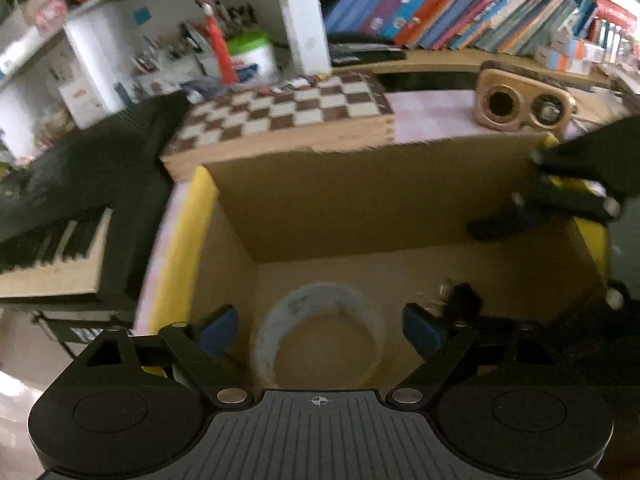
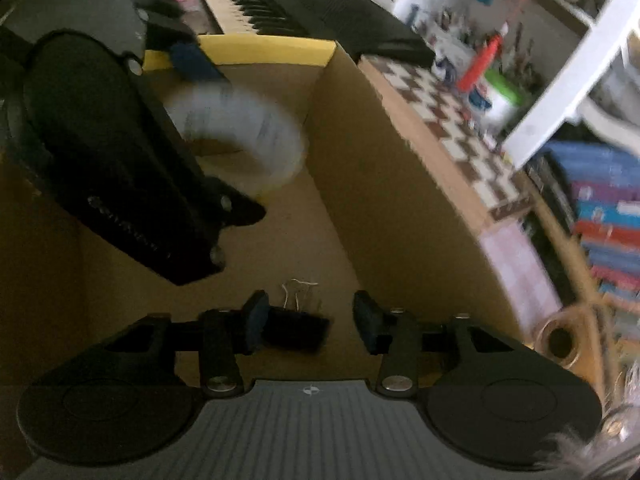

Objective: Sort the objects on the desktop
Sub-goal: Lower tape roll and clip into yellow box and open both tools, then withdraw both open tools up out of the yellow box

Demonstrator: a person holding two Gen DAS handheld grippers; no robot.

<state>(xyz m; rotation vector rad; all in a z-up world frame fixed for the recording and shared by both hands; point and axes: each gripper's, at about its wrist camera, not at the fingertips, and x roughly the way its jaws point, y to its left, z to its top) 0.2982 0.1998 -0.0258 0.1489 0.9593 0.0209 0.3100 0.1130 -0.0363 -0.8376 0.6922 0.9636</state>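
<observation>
Only the right view shows the binder clip (image 2: 298,330) clearly.

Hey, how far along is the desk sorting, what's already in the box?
Done: the tape roll and the black binder clip are inside the cardboard box. In hand: nothing; the left tool and right tool both stand open over them. Left: cannot tell; no loose desk items show.

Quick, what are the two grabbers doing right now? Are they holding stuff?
Left gripper: open, holding nothing; the tape roll sits loose below it.
Right gripper: open; the black binder clip lies between its fingers, not pinched.
</observation>
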